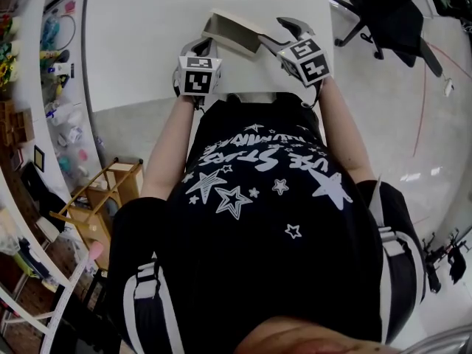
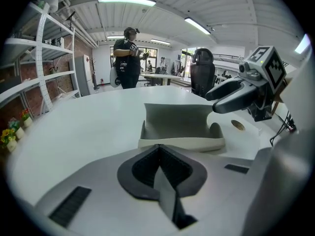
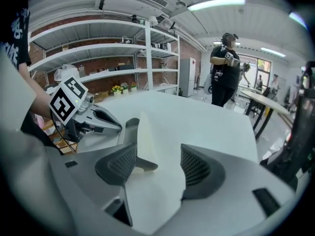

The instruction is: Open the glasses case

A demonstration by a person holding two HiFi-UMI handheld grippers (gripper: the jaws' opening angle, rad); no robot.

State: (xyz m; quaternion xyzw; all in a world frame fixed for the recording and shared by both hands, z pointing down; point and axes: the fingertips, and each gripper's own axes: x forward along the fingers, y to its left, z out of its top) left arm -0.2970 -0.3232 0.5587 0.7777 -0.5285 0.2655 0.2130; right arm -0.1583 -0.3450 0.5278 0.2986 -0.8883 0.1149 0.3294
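The cream glasses case (image 1: 234, 34) lies open on the white table (image 1: 140, 43), lid raised. In the left gripper view the case (image 2: 179, 124) shows its grey lining, its near rim just past my left gripper (image 2: 158, 149), which is shut with its pads meeting in a line. Whether those tips touch the rim I cannot tell. My right gripper (image 3: 158, 154) is open; the upright lid (image 3: 143, 134) stands between its jaws, close to the left pad. From the head view the left gripper (image 1: 209, 44) is at the case's left end and the right gripper (image 1: 284, 32) at its right end.
The table's near edge runs against the person's body. A black office chair (image 1: 391, 13) stands right of the table, and shelves (image 1: 44, 87) and a wooden rack (image 1: 103, 190) to the left. A person (image 2: 129, 58) stands far behind the table.
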